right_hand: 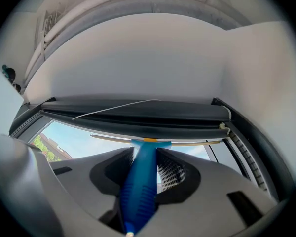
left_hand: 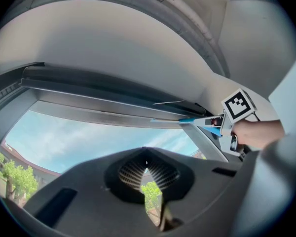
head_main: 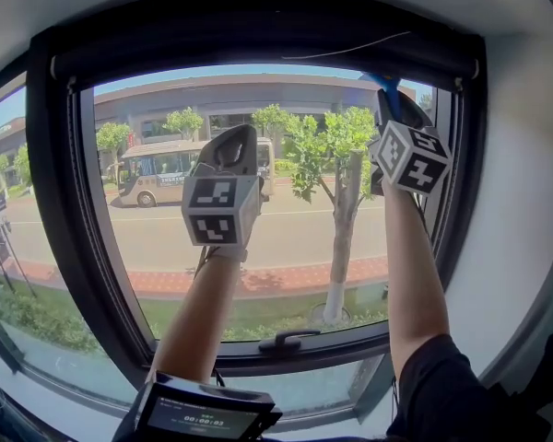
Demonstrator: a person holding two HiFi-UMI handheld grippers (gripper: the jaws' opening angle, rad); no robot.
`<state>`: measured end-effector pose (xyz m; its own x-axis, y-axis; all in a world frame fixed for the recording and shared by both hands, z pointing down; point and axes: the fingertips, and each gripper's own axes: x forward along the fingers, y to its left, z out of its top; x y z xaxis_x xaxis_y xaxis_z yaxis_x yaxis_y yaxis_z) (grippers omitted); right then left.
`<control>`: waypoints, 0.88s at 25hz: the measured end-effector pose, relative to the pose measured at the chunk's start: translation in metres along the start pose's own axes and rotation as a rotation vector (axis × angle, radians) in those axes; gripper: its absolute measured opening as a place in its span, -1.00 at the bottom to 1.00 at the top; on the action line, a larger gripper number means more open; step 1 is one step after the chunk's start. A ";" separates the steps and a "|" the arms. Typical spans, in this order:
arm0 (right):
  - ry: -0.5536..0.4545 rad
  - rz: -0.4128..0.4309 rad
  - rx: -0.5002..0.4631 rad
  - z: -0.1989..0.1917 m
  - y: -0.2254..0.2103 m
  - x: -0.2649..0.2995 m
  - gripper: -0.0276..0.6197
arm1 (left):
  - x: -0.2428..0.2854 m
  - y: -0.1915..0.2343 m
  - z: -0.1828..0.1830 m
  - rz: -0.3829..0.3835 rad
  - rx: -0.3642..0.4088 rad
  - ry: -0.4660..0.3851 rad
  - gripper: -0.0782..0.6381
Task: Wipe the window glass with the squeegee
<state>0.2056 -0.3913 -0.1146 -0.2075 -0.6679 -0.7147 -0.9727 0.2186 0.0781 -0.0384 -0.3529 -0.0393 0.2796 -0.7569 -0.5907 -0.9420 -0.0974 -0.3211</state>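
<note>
Right claw [right_hand: 146,154] pinches the squeegee [right_hand: 139,186] handle, blade against the top right of the glass [head_main: 157,247]: a stroke is starting. Next probably needs a steady downward pull. Left claw [left_hand: 147,171] is pressed together, empty.

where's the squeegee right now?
The squeegee is clamped in the right gripper, with its blade along the top edge of the window glass. In the head view it is at the upper right, just under the dark top frame.
</note>
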 end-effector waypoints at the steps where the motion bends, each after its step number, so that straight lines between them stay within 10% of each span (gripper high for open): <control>1: 0.002 -0.002 -0.001 0.000 0.000 0.003 -0.48 | -0.001 0.001 -0.002 0.001 0.001 0.005 -0.77; 22: 0.027 0.047 0.046 -0.017 -0.005 0.013 -0.48 | -0.008 -0.008 -0.036 -0.040 -0.048 0.081 -0.77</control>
<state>0.2054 -0.4134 -0.1123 -0.2559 -0.6750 -0.6920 -0.9562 0.2820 0.0785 -0.0396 -0.3692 -0.0057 0.3030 -0.8013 -0.5158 -0.9388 -0.1578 -0.3063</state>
